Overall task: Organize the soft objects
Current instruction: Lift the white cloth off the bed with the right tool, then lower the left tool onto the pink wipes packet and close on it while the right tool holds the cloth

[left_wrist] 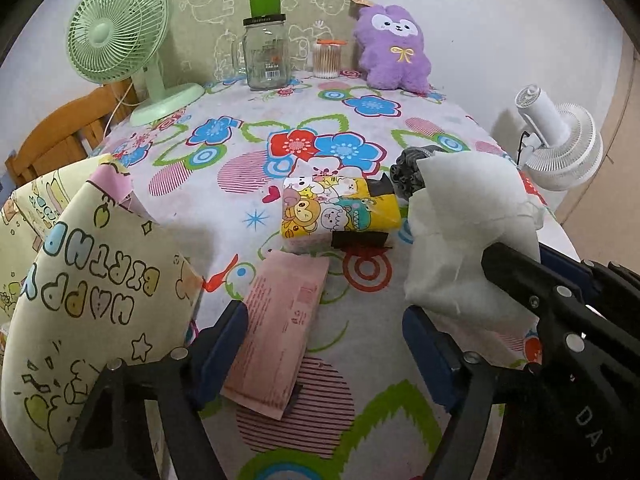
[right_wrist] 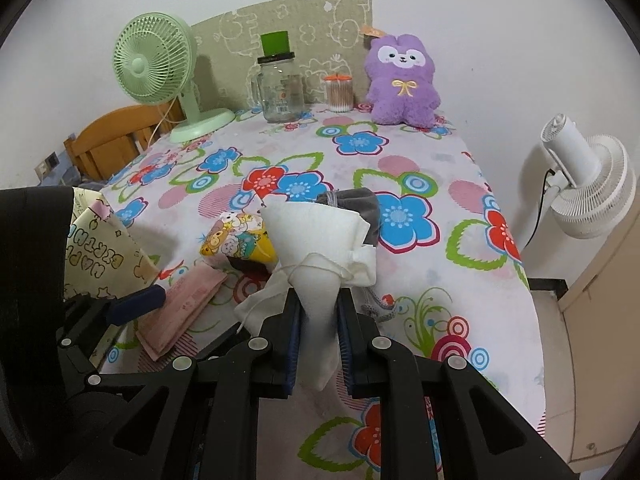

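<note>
White drawstring pouch (right_wrist: 320,248): held up off the floral tablecloth (right_wrist: 420,184) by the right gripper (right_wrist: 318,320), which is pinched tight on its lower body; the tied neck and cord sit just above the pads. It looks light, limp and loosely filled, so it sags and folds around the pinch.
Best hold on the pouch: the bunched cloth just below the drawstring, where the fabric is thickest and the knot stops it sliding through.
Left gripper (left_wrist: 324,344): jaws apart with nothing pressed between them, straddling the pink packet (left_wrist: 276,332) that lies flat on the tablecloth.
Pink packet: thin, flat and flexible, probably a wrapped tissue or wipe pack, though the print is too small to read. It would likely bend if lifted by one end, so a pinch across its short width near the middle suits it.
Yellow cartoon tissue pack (left_wrist: 340,208): lies mid-table, just beyond the pink packet; soft, squashy, with a slick wrapper that could slip.
Grey pouch (right_wrist: 356,204): lies behind the white pouch, partly hidden; soft velvety cloth with a cord.
Birthday gift bag (left_wrist: 92,280): stands at the left table edge, mouth open, just beside the left gripper; thin-walled and easily tipped, a likely place for the soft things.
Risk: the pouch's loose cord may snag on the bag rim.
</note>
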The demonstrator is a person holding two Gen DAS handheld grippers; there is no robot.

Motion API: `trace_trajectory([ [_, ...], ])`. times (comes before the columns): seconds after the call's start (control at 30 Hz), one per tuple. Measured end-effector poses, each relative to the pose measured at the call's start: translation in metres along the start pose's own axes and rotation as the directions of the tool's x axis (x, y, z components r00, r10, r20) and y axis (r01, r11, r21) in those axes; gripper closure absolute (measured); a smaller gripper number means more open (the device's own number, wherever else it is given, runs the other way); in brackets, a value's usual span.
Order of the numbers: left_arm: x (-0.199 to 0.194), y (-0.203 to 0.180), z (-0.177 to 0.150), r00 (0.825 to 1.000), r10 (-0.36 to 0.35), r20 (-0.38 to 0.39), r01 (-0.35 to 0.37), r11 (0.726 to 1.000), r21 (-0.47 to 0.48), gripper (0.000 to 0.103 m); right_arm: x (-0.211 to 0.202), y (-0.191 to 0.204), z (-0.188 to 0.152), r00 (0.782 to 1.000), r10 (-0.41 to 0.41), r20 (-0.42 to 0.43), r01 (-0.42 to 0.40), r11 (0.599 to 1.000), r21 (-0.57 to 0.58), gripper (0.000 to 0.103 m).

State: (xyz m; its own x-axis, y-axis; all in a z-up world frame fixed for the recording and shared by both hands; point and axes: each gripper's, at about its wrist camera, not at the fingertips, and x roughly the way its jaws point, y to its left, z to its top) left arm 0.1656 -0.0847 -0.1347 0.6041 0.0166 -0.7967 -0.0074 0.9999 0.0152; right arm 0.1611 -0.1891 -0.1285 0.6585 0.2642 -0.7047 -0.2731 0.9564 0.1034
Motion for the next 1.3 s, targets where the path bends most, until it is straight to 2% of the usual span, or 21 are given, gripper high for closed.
trace_trajectory([
  [0.37, 0.006, 0.000, 0.003, 1.000, 0.023, 0.003, -0.023, 1.000, 0.012, 0.021, 0.005, -0.006, -0.005, 1.000, 0.000, -0.019, 0.001, 1.000, 0.030, 0.083],
  [0.5, 0.010, -0.001, 0.004, 0.999, 0.038, 0.002, -0.038, 0.999, 0.019, 0.013, 0.005, -0.006, -0.006, 1.000, -0.006, -0.019, 0.007, 1.000, 0.031, 0.083],
  [0.57, 0.012, 0.001, 0.004, 0.999, 0.046, -0.001, -0.046, 0.999, 0.003, 0.011, 0.005, -0.006, -0.006, 1.000, -0.005, -0.019, 0.005, 0.999, 0.033, 0.083],
  [0.63, 0.013, 0.004, 0.004, 0.999, 0.026, -0.021, -0.026, 0.999, -0.030, 0.013, 0.004, -0.007, -0.006, 1.000, 0.000, -0.015, 0.000, 0.999, 0.039, 0.083],
  [0.73, 0.010, 0.007, 0.003, 0.999, 0.013, -0.036, -0.015, 0.998, -0.060, 0.021, 0.001, -0.006, -0.005, 1.000, 0.003, -0.008, -0.002, 0.999, 0.040, 0.083],
  [0.77, 0.008, 0.006, 0.002, 0.999, 0.011, -0.034, -0.013, 0.998, -0.059, 0.027, 0.000, -0.005, -0.005, 1.000, 0.002, -0.007, -0.002, 0.999, 0.036, 0.083],
  [0.83, 0.004, 0.004, 0.000, 1.000, 0.001, -0.029, -0.002, 0.999, -0.053, 0.043, -0.001, -0.005, -0.006, 1.000, 0.004, -0.010, -0.004, 0.999, 0.035, 0.083],
  [0.9, 0.002, 0.003, 0.000, 0.999, -0.013, -0.033, 0.012, 0.998, -0.055, 0.066, -0.001, -0.005, -0.008, 1.000, 0.002, -0.016, -0.001, 0.999, 0.032, 0.083],
  [1.17, -0.001, 0.005, -0.002, 0.998, -0.047, -0.049, 0.044, 0.997, -0.065, 0.097, -0.004, -0.001, -0.015, 1.000, 0.009, -0.026, -0.007, 0.999, 0.041, 0.083],
  [1.3, -0.003, 0.008, -0.002, 0.997, -0.060, -0.056, 0.055, 0.995, -0.083, 0.099, -0.007, 0.000, -0.017, 1.000, 0.010, -0.026, -0.009, 0.999, 0.038, 0.083],
])
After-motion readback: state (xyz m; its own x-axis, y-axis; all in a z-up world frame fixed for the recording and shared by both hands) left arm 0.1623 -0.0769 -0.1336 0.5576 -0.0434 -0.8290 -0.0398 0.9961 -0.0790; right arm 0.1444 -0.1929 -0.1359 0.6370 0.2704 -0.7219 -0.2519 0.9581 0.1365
